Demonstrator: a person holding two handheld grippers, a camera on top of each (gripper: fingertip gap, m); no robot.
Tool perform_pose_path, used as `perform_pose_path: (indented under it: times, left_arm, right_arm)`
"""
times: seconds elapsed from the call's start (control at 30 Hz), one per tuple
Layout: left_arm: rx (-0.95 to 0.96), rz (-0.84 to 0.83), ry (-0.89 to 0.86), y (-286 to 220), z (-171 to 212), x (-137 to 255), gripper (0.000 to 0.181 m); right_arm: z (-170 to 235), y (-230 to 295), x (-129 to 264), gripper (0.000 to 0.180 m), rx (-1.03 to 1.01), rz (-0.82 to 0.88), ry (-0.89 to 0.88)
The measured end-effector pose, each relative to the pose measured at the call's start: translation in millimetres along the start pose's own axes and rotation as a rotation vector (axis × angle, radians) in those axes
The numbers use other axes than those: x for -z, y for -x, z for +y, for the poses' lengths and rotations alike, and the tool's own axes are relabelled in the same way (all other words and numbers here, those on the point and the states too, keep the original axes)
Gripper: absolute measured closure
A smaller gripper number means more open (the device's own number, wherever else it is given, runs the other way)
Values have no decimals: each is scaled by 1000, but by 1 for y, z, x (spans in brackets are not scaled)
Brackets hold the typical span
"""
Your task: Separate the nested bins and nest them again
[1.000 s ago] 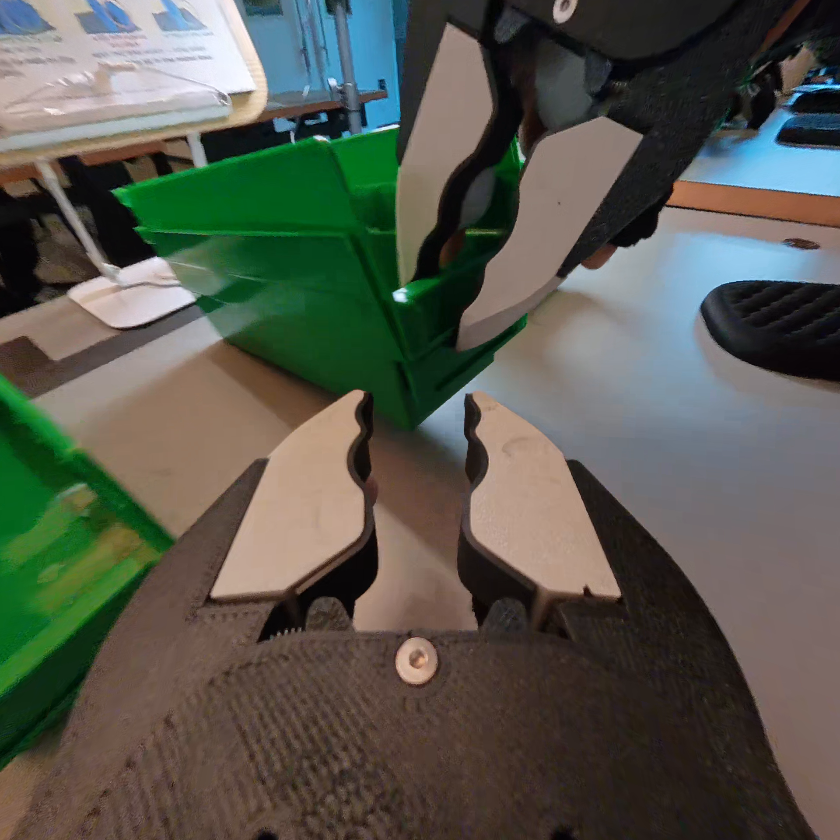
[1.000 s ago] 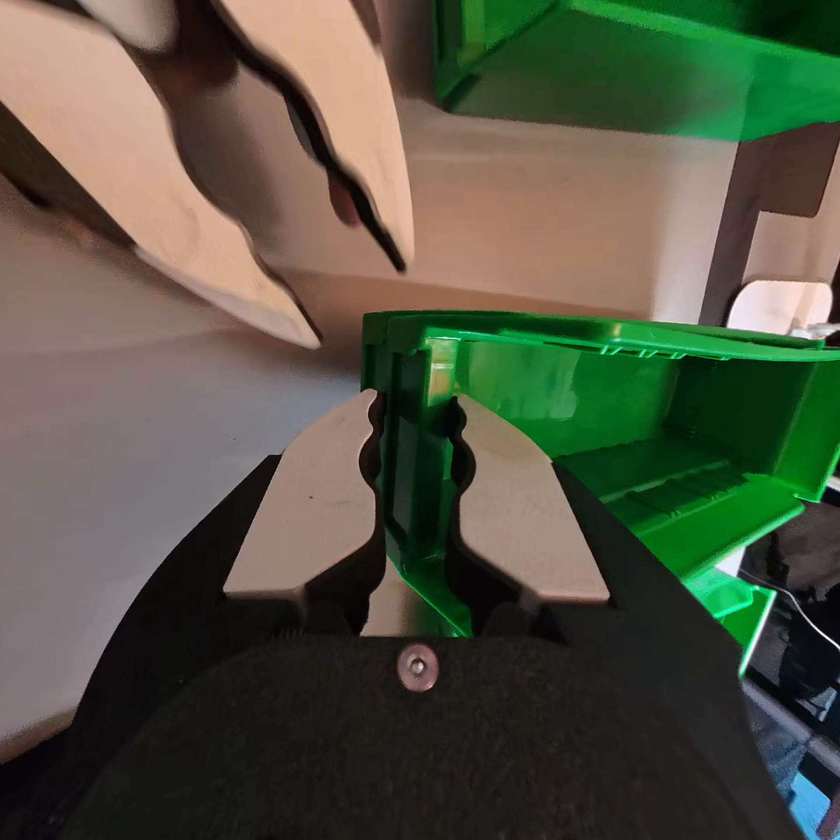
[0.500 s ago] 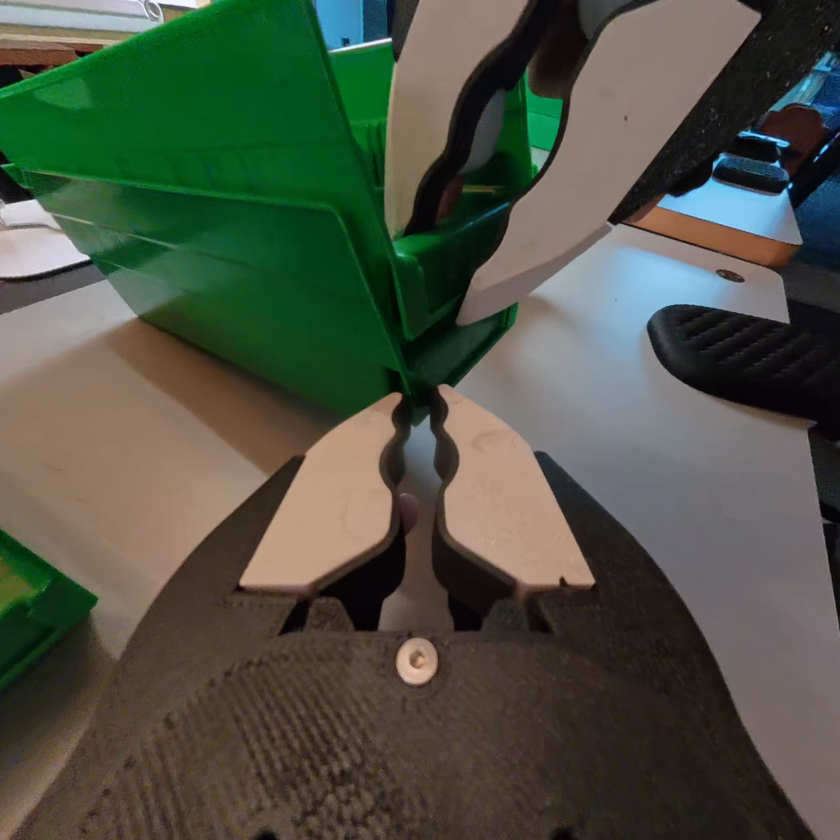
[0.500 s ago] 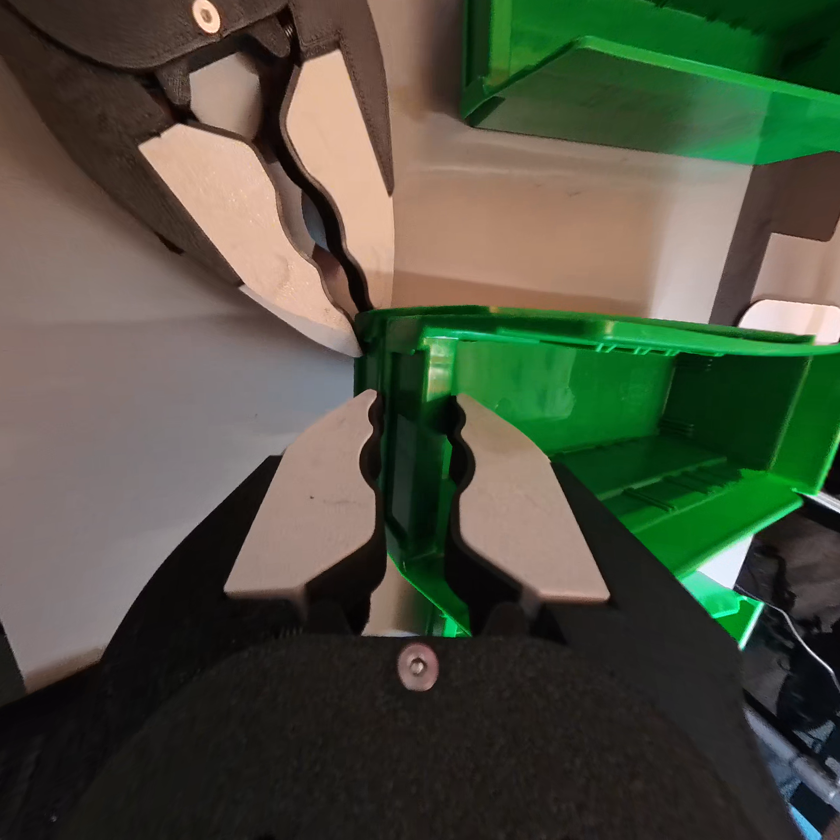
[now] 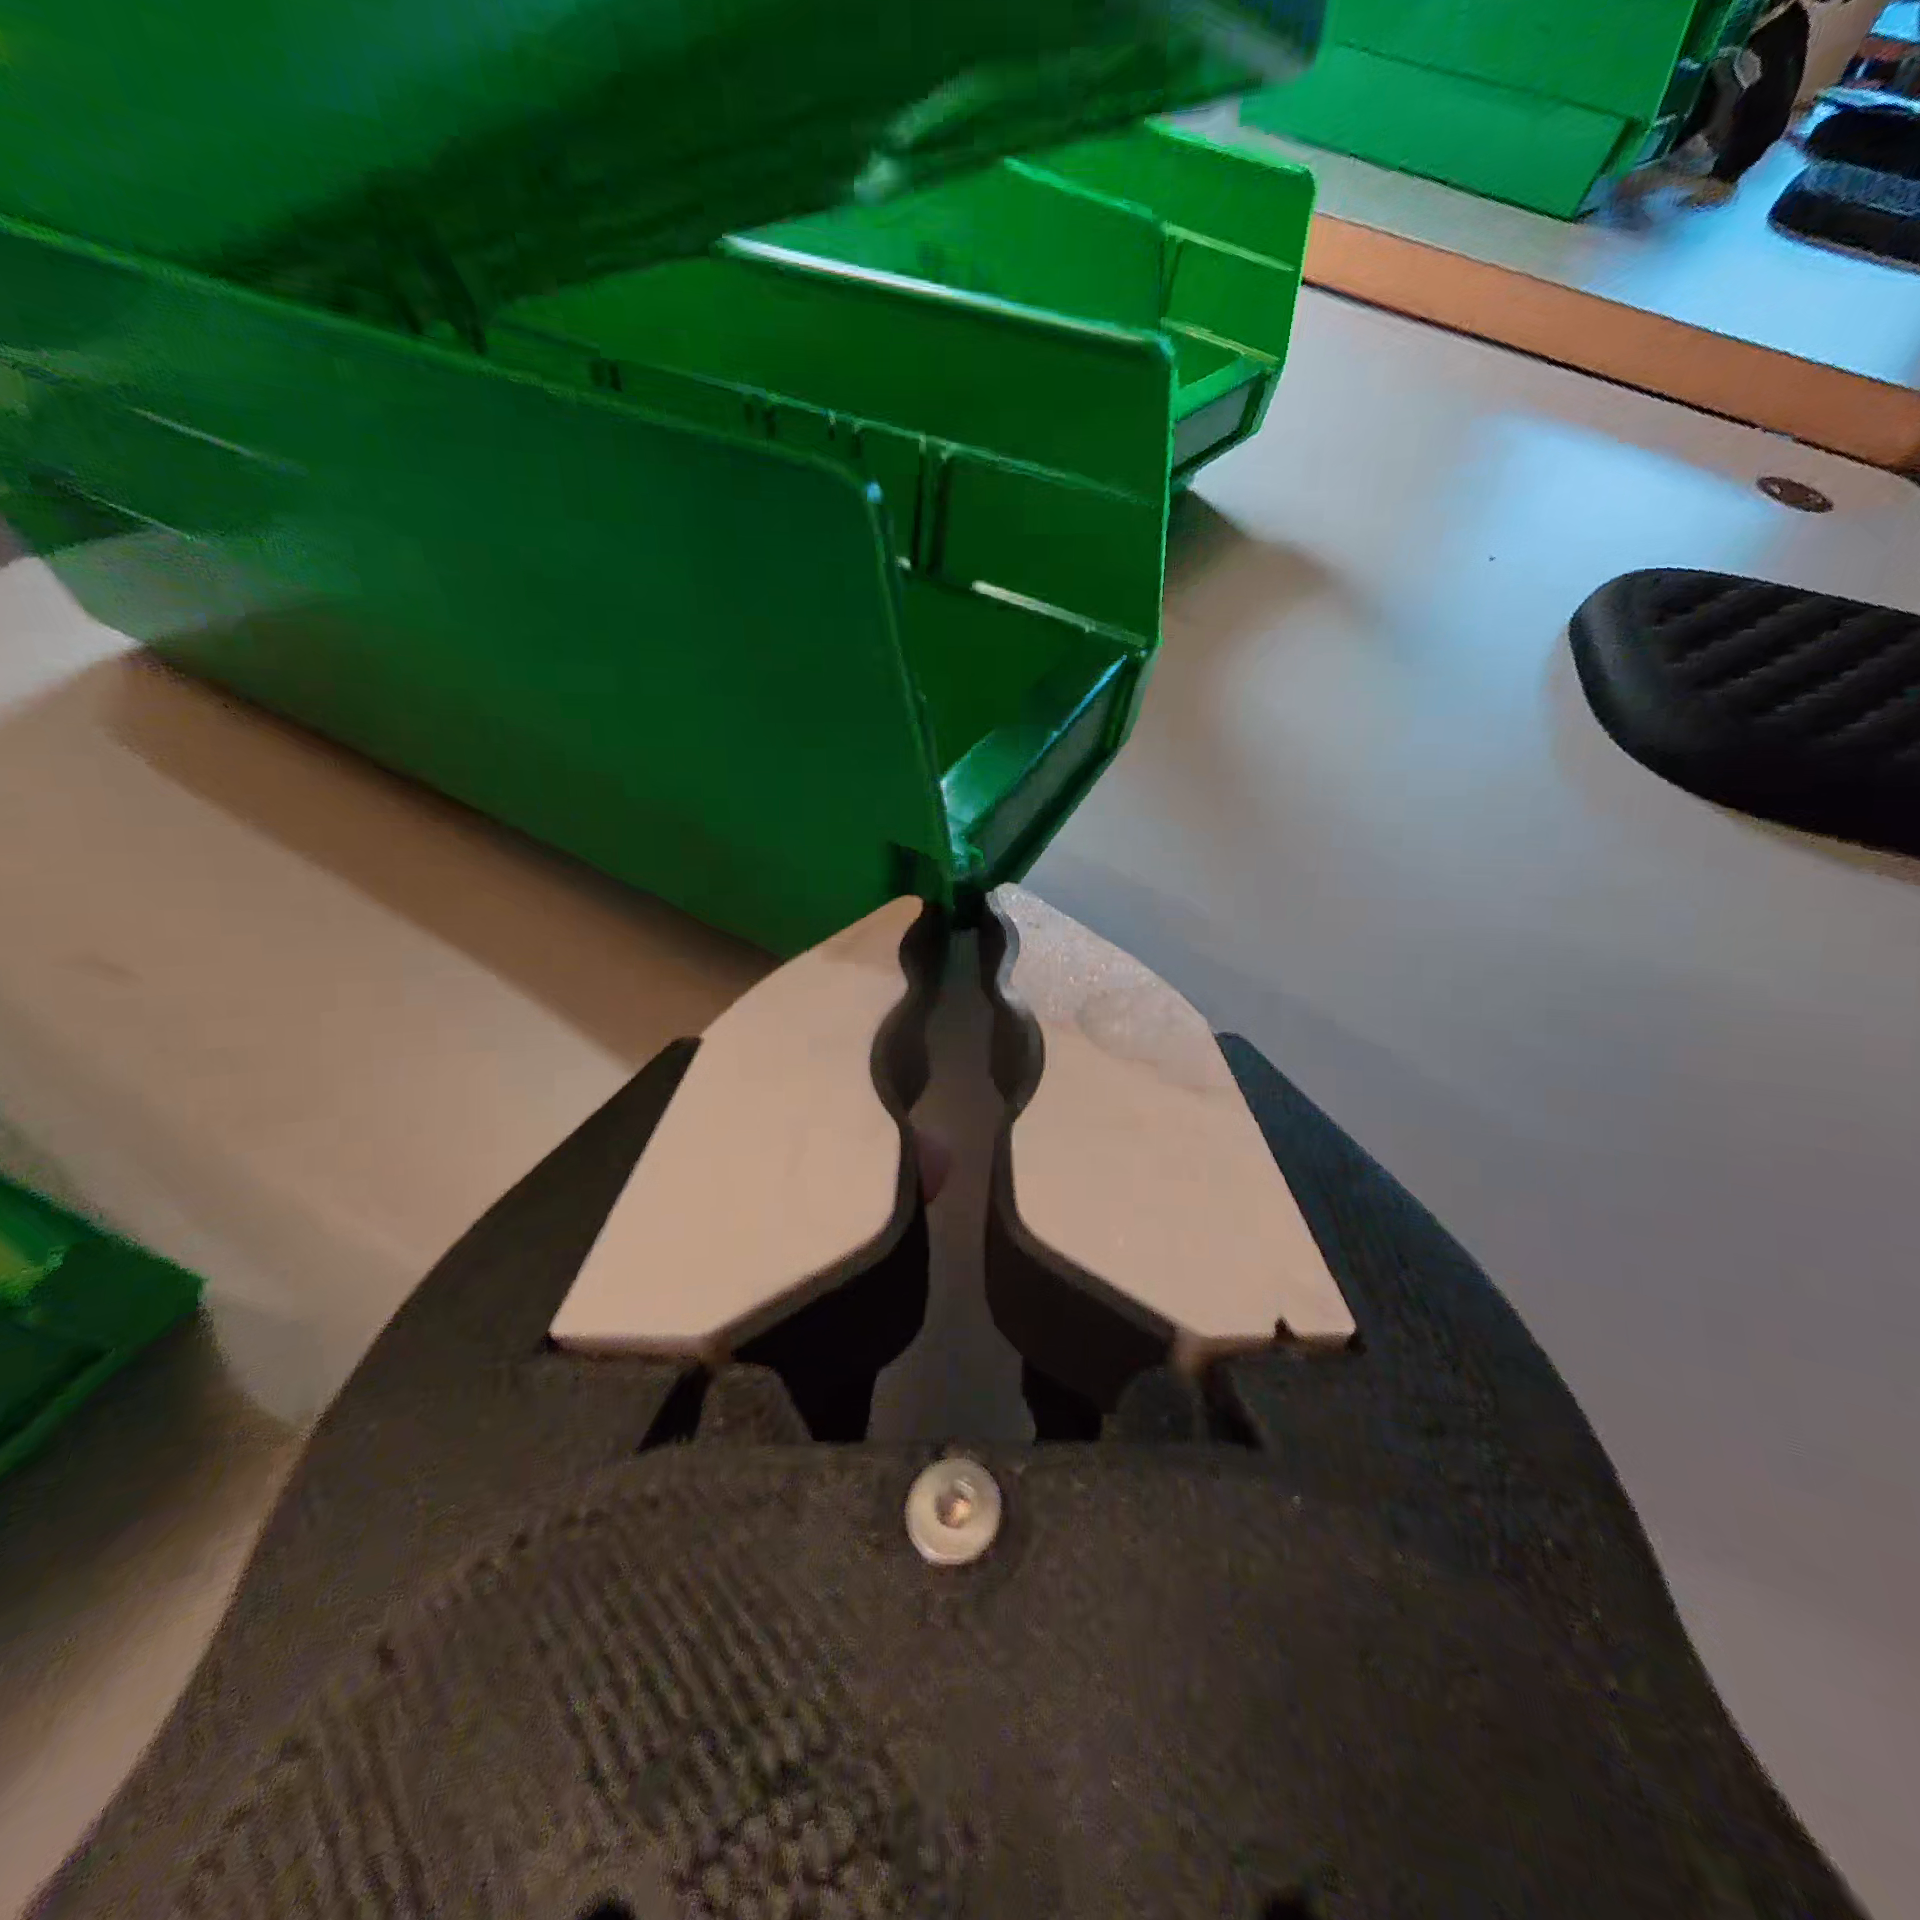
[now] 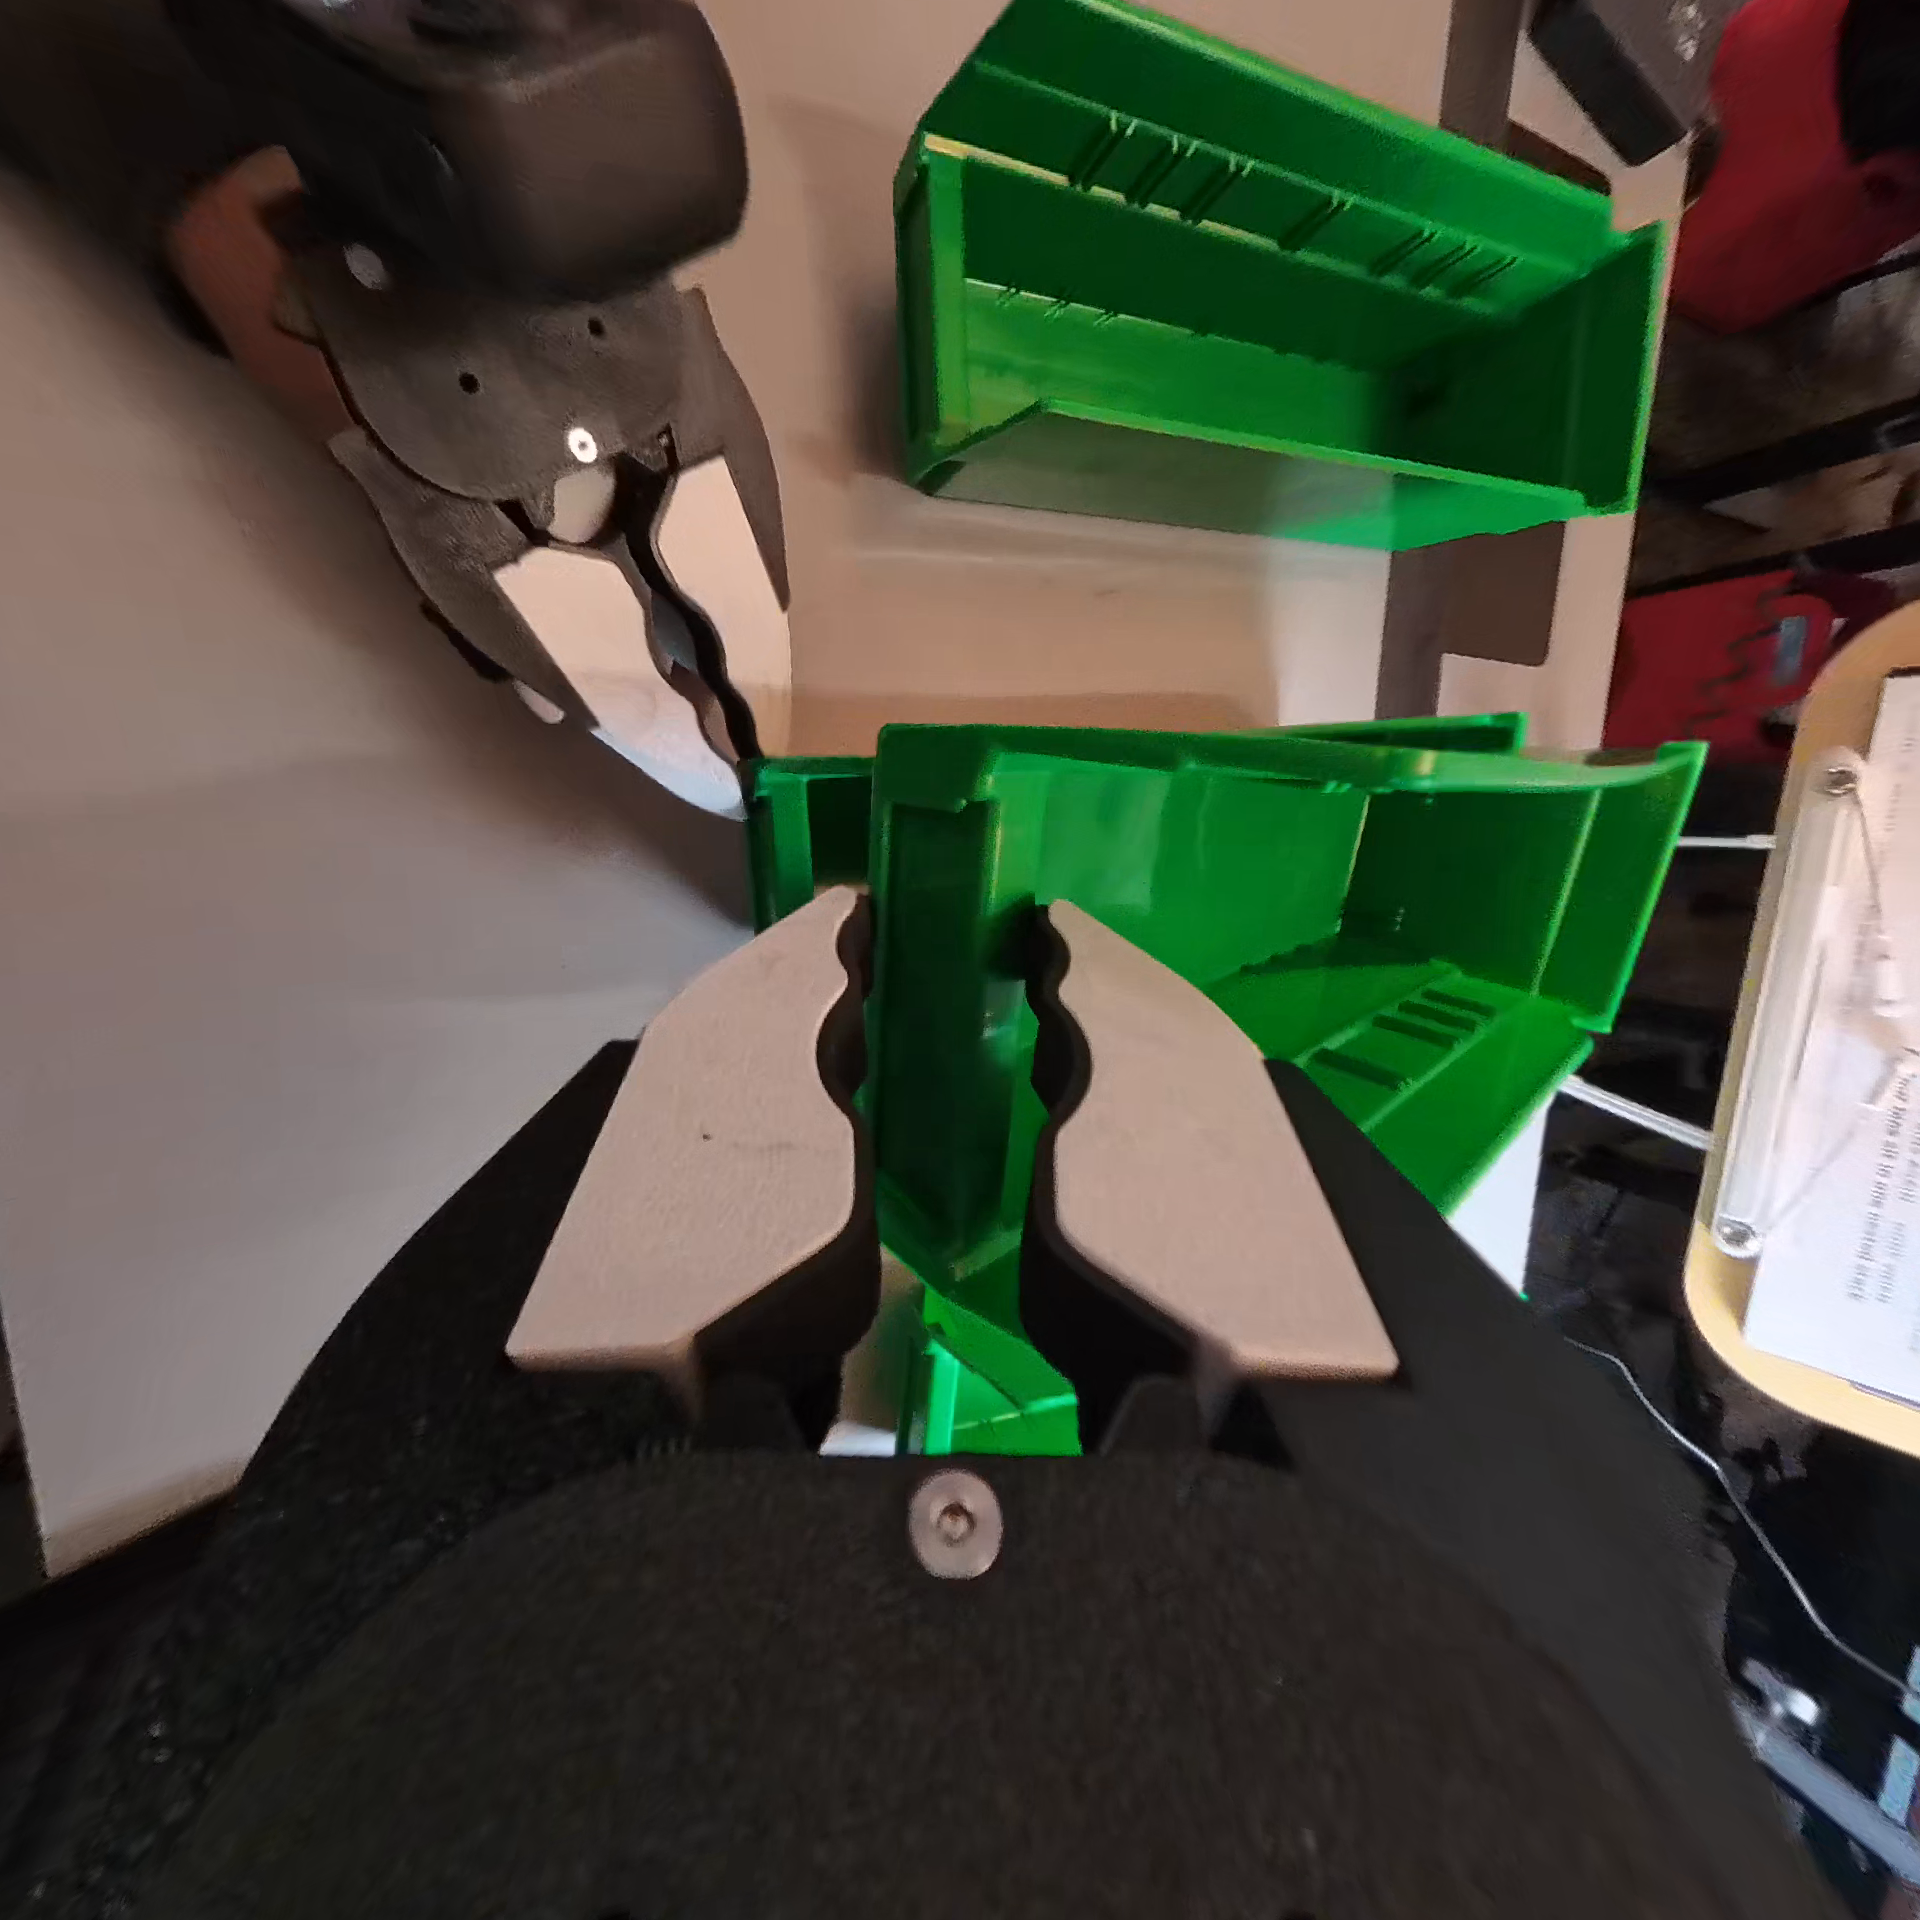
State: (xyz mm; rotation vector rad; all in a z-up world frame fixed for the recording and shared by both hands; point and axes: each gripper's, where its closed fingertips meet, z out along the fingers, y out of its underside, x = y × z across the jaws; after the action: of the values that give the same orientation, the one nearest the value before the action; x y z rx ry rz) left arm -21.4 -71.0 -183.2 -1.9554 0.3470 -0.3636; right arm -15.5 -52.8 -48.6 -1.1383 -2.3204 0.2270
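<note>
Green bins stand nested on the pale table. My left gripper is closed to a narrow gap, its tips pinching the front bottom corner of the lowest bin; it also shows in the right wrist view at that corner. My right gripper is shut on the front lip of the top green bin and holds it raised and tilted above the lower bin. In the left wrist view the raised bin is a green blur at the top.
A separate green bin lies on the table beyond the stack. Another green bin is at the near left. A black mesh pad lies at the right. A stand with a sheet is at the table's edge. About 15 centimetres separates my left fingertips from my right.
My left gripper moved up to the lowest bin's corner and closed on it. My right gripper, still shut on the top bin's lip, lifted that bin up out of the stack.
</note>
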Motion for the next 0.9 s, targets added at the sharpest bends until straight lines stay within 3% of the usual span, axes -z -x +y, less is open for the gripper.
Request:
perform_pose_path:
  times: [0.03, 0.17, 0.27, 0.33, 0.57, 0.9]
  left_arm:
    - [7, -1, 15, 0, 2, -2, 174]
    - [-1, -63, 49, 12, 10, -3, 172]
    - [-30, -85, 30, 14, 8, 4, 150]
    - [-56, -111, -1, 16, 5, 12, 144]
    - [-120, -183, -89, 22, -12, 33, 141]
    - [-165, -226, -117, 25, -16, 39, 141]
  right_arm:
    - [-1, -1, 5, 151, -9, 9, -13]
    - [-6, -11, 24, 151, -24, 62, -57]
    - [-3, -15, 35, 151, 10, 123, -51]
    - [3, -22, 42, 150, 40, 190, -30]
    - [48, -40, 35, 151, 27, 353, 49]
    - [47, -69, 66, 154, -118, 473, -156]
